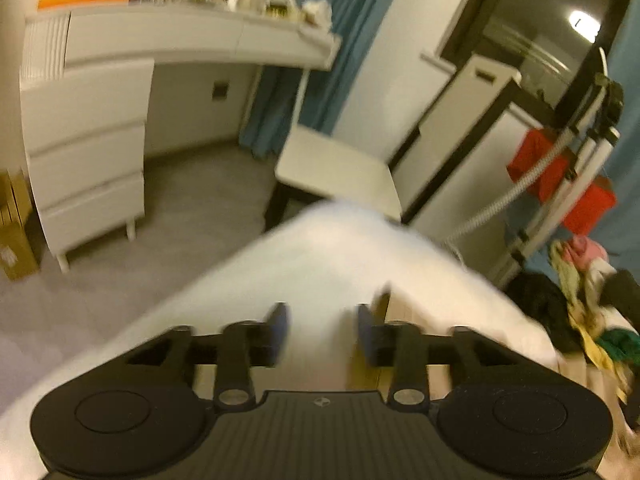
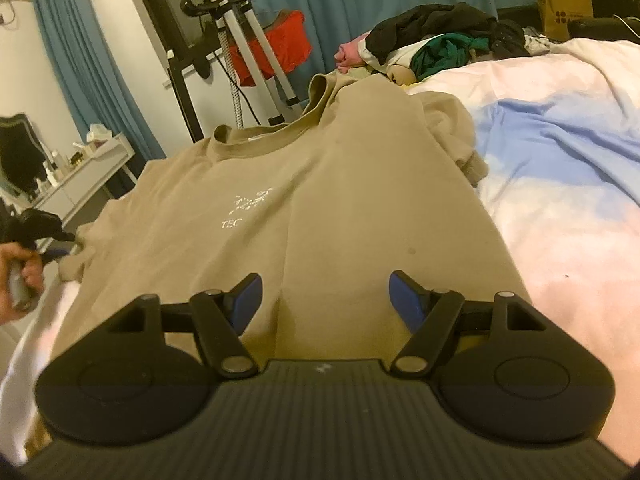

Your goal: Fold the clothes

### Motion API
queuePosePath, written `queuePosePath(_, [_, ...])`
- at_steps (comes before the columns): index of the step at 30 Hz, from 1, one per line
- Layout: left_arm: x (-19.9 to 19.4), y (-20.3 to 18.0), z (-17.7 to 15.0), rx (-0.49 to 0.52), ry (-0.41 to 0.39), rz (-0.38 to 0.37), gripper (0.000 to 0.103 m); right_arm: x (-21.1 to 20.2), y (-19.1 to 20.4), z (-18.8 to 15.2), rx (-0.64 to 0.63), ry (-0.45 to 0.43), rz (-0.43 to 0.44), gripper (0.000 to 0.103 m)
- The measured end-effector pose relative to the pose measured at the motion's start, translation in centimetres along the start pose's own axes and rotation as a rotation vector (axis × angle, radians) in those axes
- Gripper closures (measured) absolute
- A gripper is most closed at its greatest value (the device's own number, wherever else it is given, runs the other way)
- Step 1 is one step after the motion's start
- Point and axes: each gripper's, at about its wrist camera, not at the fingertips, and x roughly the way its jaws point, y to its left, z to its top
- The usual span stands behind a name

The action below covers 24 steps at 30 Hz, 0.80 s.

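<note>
Shirt [image 2: 304,216] lies flat on the bed [image 2: 560,184], unfolded; pile [image 2: 436,40] upper right waits. Both tongs, left [image 1: 322,330] and right [image 2: 325,300], gape empty.

Tan T-shirt [image 2: 288,200]: white chest print, letters "TEC" legible beneath small unreadable graphic.

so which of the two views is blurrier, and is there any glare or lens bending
The left wrist view is smeared throughout: the white drawers and white bedding have soft edges, and a ceiling light glares in dark glass. The right wrist view is sharper; the tan t-shirt print reads clearly. Both views bow straight lines, and the lighting is warm and dim.
</note>
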Motion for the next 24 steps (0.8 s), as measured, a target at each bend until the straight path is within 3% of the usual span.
queuePosePath(2, [-2.4,0.9,-1.5,0.015,0.048,-0.051,0.056,0.3,0.3,0.0,-0.007,-0.001,-0.002,0.03])
queuePosePath(8, [-14.5,0.6,-8.4,0.136,0.176,-0.145,0.05,-0.8,1.2,-0.3,-0.032,-0.012,0.0,0.031])
queuePosePath(16, [-29.5,-1.9,-20.5,0.353,0.347,-0.184,0.052,-7.6,2.4,-0.5,-0.095,-0.056,-0.018,0.031])
queuePosePath(20, [-31.9,-1.9,-26.9,0.413,0.47,-0.166,0.052,-11.7,2.8,-0.8,-0.126,-0.053,-0.033,0.031])
queuePosePath(24, [-32.0,-1.9,-31.2,0.431,0.522,-0.109,0.046,-15.4,3.3,-1.0,-0.148,-0.092,-0.013,0.031])
